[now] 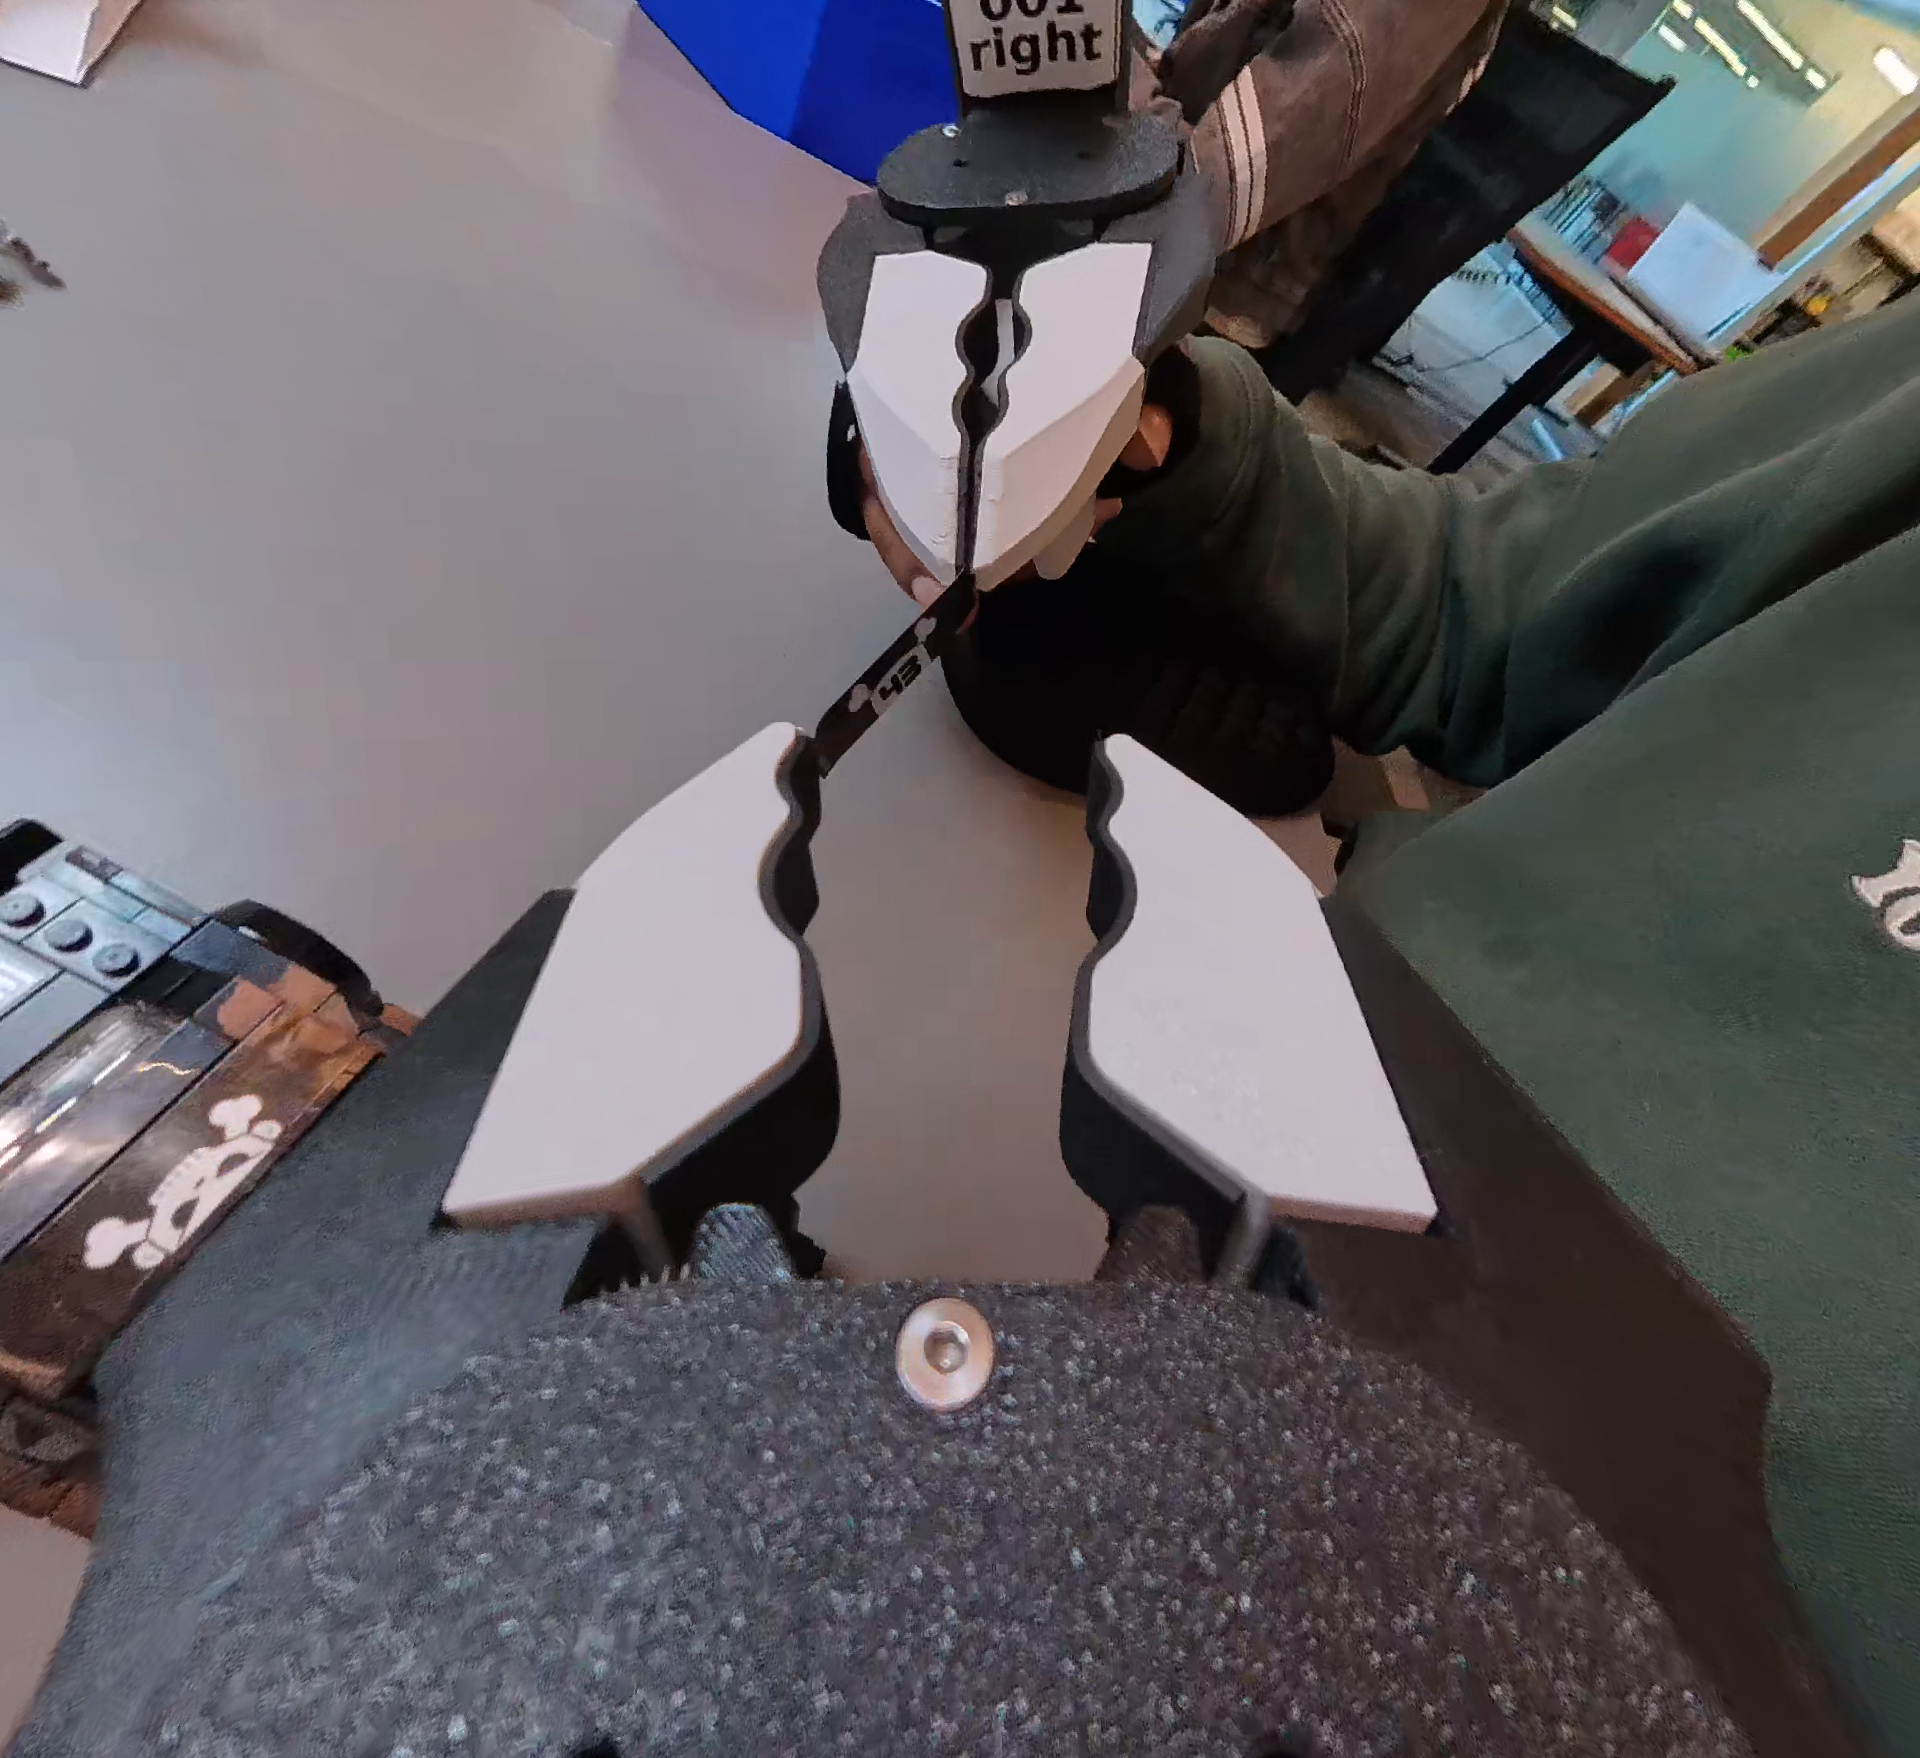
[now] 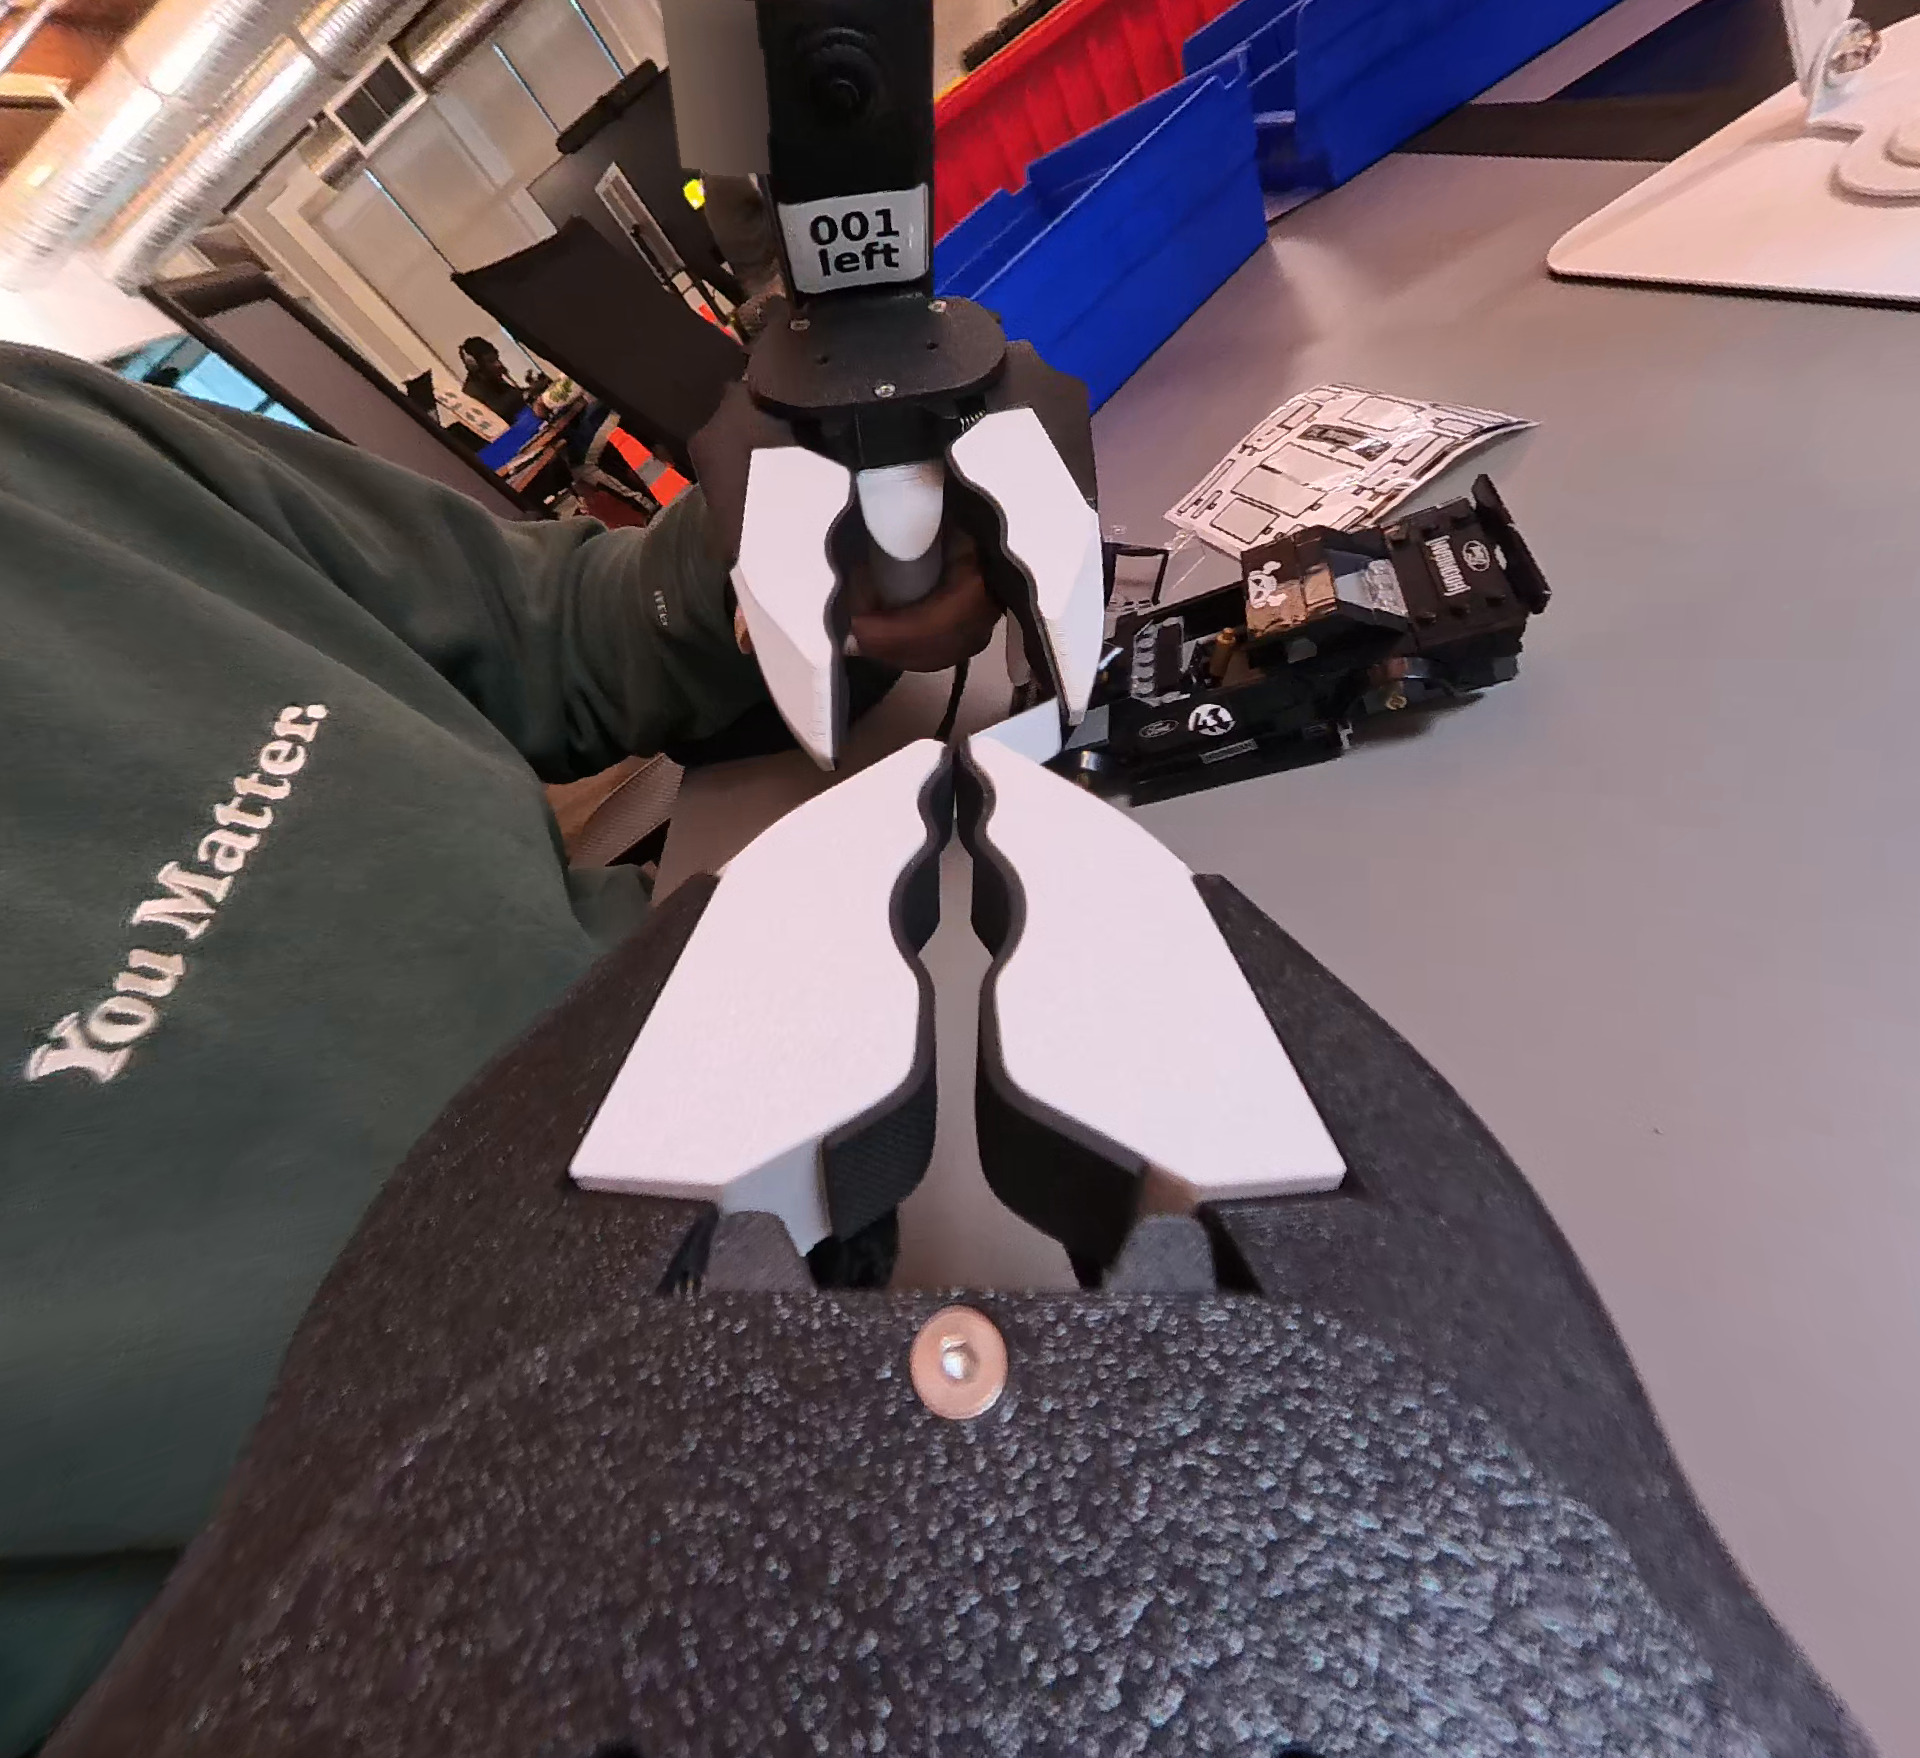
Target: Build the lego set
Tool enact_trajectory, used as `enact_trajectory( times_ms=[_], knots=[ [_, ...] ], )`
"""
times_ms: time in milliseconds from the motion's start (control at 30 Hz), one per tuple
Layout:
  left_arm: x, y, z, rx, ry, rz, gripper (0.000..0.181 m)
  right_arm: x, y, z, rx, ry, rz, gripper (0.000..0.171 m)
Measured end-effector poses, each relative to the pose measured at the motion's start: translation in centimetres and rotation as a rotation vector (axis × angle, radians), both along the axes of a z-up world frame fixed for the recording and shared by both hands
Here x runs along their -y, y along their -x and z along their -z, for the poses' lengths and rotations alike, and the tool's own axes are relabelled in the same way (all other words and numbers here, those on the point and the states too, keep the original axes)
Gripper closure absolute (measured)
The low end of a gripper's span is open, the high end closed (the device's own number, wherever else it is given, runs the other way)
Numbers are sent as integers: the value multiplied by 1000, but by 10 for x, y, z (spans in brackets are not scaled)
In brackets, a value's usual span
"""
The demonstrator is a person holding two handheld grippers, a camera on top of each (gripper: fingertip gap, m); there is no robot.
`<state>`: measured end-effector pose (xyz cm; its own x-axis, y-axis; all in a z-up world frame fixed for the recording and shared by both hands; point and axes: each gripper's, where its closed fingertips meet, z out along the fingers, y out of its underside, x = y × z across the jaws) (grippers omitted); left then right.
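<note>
Grey table [image 2: 1558,877] w/ blue bins [image 2: 1122,222]; right gripper [image 2: 961,752] fingers pinching black sticker strip [image 1: 894,680], left gripper [image 1: 940,752] fingers wide.

left wrist view: faces the right claw [image 1: 964,581], close
right wrist view: faces the left claw [image 2: 951,737], close
shared: grey worktop [image 2: 1558,877] between

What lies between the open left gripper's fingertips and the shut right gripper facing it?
In the left wrist view, a thin black sticker strip pinched by the right gripper spans toward the left gripper; beneath it, bare grey table.
</note>
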<state>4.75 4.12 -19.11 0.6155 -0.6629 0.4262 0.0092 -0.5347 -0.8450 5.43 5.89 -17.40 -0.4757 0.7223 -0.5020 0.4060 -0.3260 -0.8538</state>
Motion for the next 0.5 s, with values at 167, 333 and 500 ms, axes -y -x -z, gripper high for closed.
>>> enact_trajectory(
  times_ms=[167,333,500],
  knots=[
    [-2,-6,8,-140,8,-14,118,6,-15,-4,-9,1,-89,171],
    [-7,-6,40,-497,30,-24,118,-9,-26,-3,1,-21,-100,171],
    [-16,-1,77,-716,167,28,138,-35,-34,1,-3,12,-71,171]
  ],
)
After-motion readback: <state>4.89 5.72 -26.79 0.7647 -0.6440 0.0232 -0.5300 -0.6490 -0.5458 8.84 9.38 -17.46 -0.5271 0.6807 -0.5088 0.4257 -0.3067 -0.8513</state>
